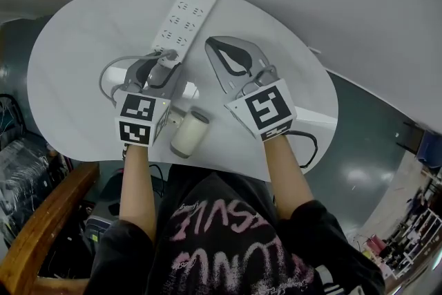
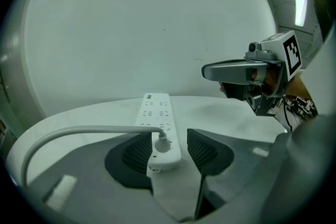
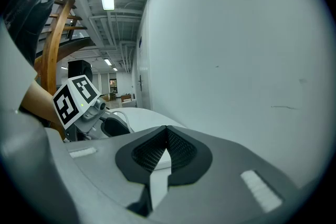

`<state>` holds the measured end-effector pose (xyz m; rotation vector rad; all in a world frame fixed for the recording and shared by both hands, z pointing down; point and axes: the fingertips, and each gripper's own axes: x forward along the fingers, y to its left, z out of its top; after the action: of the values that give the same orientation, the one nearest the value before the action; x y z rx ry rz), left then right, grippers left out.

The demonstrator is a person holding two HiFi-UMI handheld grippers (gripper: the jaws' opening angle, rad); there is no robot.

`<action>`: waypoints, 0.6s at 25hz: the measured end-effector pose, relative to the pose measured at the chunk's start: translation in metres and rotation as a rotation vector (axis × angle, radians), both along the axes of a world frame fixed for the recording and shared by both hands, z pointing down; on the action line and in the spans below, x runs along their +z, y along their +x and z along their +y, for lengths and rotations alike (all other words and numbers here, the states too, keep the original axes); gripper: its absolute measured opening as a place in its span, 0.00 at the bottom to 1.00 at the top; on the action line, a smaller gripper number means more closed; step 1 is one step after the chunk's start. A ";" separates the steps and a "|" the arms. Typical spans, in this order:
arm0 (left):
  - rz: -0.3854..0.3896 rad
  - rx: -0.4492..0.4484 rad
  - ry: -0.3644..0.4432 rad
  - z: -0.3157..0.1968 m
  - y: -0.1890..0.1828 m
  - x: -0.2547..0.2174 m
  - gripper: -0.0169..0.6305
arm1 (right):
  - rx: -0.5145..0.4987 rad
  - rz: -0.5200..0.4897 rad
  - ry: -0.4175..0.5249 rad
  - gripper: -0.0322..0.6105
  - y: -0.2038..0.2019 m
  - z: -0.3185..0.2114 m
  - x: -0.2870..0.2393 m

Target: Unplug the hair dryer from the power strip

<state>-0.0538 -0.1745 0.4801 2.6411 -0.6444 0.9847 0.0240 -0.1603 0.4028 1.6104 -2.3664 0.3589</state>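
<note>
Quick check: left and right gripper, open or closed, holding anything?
Left gripper: open, jaws either side of the power strip end where the plug sits.
Right gripper: closed, nothing between its jaws.

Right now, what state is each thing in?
Plug: seated in the power strip.
Left hand-held gripper: open, jaws either side of the plug.
Right hand-held gripper: shut, empty.
Hair dryer: lying on the table, near edge.
</note>
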 end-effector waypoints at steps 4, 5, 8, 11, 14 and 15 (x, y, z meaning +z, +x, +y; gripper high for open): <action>-0.018 0.023 0.004 -0.007 0.005 0.005 0.34 | 0.010 0.002 -0.005 0.07 0.004 -0.005 0.003; -0.027 0.030 0.000 -0.009 0.006 0.007 0.34 | 0.012 0.001 -0.009 0.06 0.006 -0.006 0.004; -0.065 0.046 -0.013 -0.011 0.008 0.014 0.29 | 0.021 -0.001 -0.019 0.06 0.009 -0.008 0.007; -0.112 0.064 0.002 -0.013 0.007 0.020 0.19 | 0.023 -0.003 -0.024 0.06 0.010 -0.010 0.009; -0.132 0.079 0.009 -0.015 0.006 0.021 0.14 | 0.019 -0.006 -0.025 0.06 0.009 -0.014 0.012; -0.131 0.083 0.005 -0.015 0.006 0.020 0.14 | 0.016 -0.008 -0.026 0.06 0.008 -0.016 0.012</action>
<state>-0.0480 -0.1897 0.5004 2.6438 -0.5689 1.1887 0.0324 -0.1760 0.4153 1.6208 -2.3464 0.3985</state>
